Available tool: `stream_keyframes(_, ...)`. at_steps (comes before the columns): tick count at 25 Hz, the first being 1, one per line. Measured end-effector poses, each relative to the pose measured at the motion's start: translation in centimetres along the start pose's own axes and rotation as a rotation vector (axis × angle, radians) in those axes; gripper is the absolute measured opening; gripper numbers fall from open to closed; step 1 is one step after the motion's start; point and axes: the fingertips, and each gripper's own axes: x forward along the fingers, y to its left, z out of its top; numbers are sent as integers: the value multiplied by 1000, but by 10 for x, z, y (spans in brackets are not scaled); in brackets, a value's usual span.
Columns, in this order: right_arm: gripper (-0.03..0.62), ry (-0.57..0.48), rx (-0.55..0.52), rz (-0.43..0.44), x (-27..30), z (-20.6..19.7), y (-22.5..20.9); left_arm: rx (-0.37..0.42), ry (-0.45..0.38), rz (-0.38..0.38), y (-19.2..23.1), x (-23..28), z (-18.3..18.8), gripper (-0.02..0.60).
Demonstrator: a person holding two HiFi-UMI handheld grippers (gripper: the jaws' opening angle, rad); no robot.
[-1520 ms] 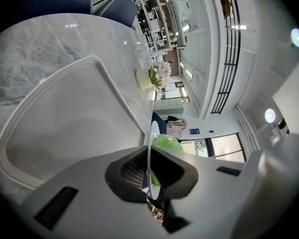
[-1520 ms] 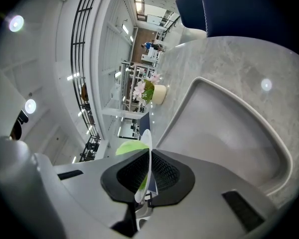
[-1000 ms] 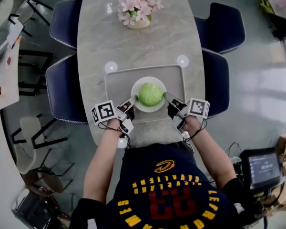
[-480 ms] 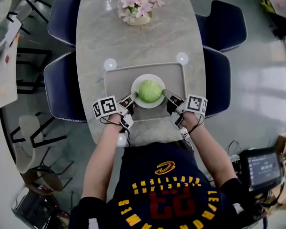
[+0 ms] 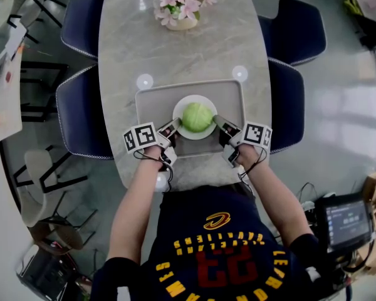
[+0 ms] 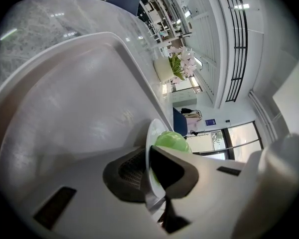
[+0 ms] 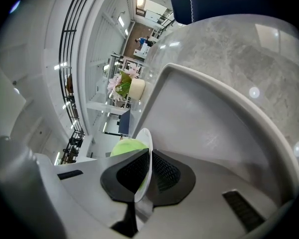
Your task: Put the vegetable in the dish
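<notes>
A green round cabbage (image 5: pixel 197 116) lies in a white dish (image 5: pixel 183 105) over the middle of a grey tray (image 5: pixel 151 105). My left gripper (image 5: pixel 173 127) is shut on the dish's left rim and my right gripper (image 5: pixel 218 122) on its right rim. In the left gripper view the thin dish rim (image 6: pixel 149 148) runs between the dark pads of the left gripper (image 6: pixel 149 179), with the cabbage (image 6: pixel 170 139) just behind. The right gripper view has the dish rim (image 7: pixel 145 148) clamped the same way in the right gripper (image 7: pixel 143 177), beside the cabbage (image 7: pixel 124 146). Whether the dish rests on the tray or hangs above it, I cannot tell.
The tray lies at the near end of a long marble table (image 5: pixel 182 49). A pot of pink flowers (image 5: pixel 178 8) stands at the far end. Dark blue chairs (image 5: pixel 81 105) (image 5: pixel 287 99) flank both sides. Two small round bright spots (image 5: pixel 144 80) show on the tabletop by the tray's far corners.
Both grippers stay shut on the dish rim. The whole scene has slid slightly up in the head view; the dish holds its place over the tray.
</notes>
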Motion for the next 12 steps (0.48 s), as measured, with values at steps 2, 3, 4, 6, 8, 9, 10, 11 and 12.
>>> stream_keyframes(2,18,4,-8,1,1,-1,1,1,-1,14,2,0,-1,18)
stream_keyframes(3,18,6,-13,2,2,-1,1,1,-1,20,3,0,-1,20)
stream_keyframes(4,18,7,-16,3,2,0,1,2,-2,26,4,1,-1,20)
stream_keyframes(6,18,10,-20,3,3,0,1,7,-2,37,5,1,-1,23)
stream_keyframes(8,18,12,-39,12,4,1,2,13,-1,44,6,1,-2,23)
stream_keyframes(9,18,14,-53,18,6,2,3,15,-1,47,6,1,-1,25)
stream_keyframes(10,18,18,-60,16,6,2,3,18,-1,51,7,0,-1,25)
stream_keyframes(11,18,22,-62,7,7,1,3,20,0,57,7,0,-1,25)
stream_keyframes(12,18,26,-68,-2,7,1,3,24,1,64,7,0,-2,25)
